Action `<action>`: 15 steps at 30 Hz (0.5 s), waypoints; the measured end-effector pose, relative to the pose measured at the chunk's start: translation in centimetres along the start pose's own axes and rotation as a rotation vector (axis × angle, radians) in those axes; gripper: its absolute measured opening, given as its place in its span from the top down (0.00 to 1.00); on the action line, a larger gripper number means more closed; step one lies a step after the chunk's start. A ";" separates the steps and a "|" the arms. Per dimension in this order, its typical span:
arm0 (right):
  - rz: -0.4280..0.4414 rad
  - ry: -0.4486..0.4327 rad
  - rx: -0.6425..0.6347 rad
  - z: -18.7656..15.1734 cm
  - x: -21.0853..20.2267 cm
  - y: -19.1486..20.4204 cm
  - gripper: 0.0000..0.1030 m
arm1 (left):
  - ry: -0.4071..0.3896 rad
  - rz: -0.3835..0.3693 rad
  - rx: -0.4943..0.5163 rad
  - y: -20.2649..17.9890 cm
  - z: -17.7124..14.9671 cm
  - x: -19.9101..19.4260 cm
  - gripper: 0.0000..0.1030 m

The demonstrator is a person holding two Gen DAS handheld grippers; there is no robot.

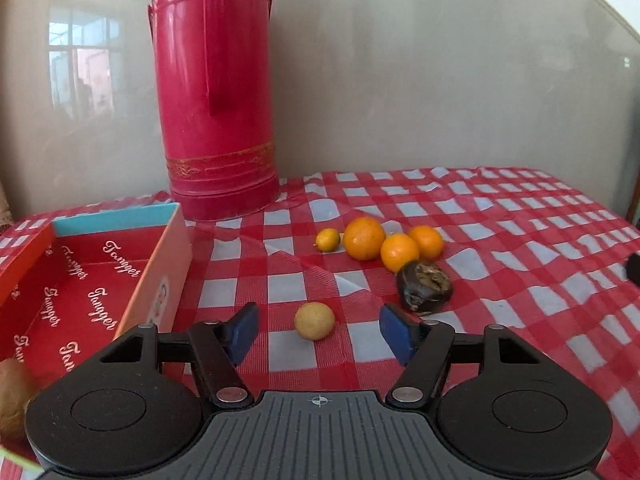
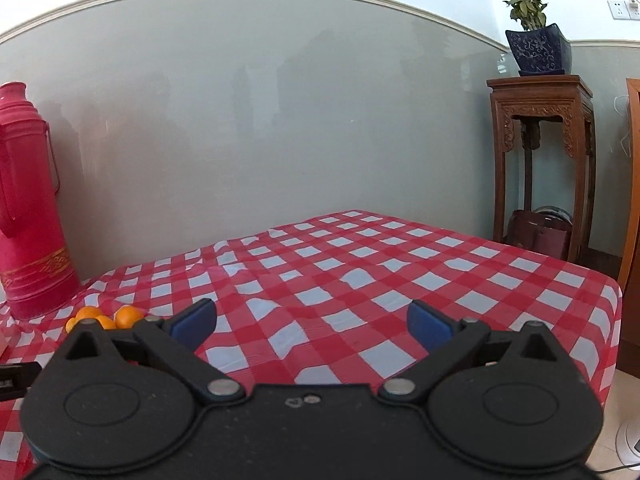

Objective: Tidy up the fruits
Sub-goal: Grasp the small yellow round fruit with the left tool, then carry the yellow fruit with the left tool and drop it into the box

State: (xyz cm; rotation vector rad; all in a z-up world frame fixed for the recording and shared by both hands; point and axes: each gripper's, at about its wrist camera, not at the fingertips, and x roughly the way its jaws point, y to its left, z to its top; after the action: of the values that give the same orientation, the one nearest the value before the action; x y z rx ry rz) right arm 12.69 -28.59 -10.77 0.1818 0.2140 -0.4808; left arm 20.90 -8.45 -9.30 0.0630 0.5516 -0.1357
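Left wrist view: left gripper [image 1: 318,332] low over checked tablecloth [image 1: 520,240], blue fingers [image 1: 243,332] spread apart, clamped on nothing. Small tan round fruit [image 1: 314,320] on the cloth between the fingertips, touching neither. Landmark: red thermos [image 1: 214,88], upright at the back by the wall. In front of the thermos and toward its right, a row of citrus: small yellow fruit [image 1: 328,239], large orange [image 1: 364,238], middle orange [image 1: 399,252], far orange [image 1: 426,242], close together, apparently touching. Dark wrinkled fruit [image 1: 424,287] just nearer than the oranges. In front of the thermos on its left, open red box [image 1: 160,272] with white script inside; a brownish thing [image 1: 12,396] at its near corner, too blurred to name.

Right wrist view: right gripper [image 2: 312,322] over bare cloth well to the right of the thermos [image 2: 28,208], fingers [image 2: 428,324] wide apart, holding nothing. Oranges [image 2: 128,316] just in front of the thermos base, partly hidden behind the gripper body. Far right of the thermos, carved wooden stand [image 2: 540,152] bearing potted plant [image 2: 536,40].
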 end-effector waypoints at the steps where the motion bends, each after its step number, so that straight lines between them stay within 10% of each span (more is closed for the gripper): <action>1: 0.000 -0.002 -0.001 0.0 0.0 -0.1 0.07 | 0.009 0.003 -0.004 0.1 0.0 0.5 0.35; 15: 0.005 -0.002 0.004 0.1 0.1 -0.2 0.07 | 0.049 0.000 -0.034 0.1 -0.2 2.7 0.75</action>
State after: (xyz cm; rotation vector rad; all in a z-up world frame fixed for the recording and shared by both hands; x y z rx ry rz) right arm 12.67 -28.84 -10.71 0.1861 0.2106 -0.4761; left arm 23.10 -8.67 -10.95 0.0333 0.6028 -0.1251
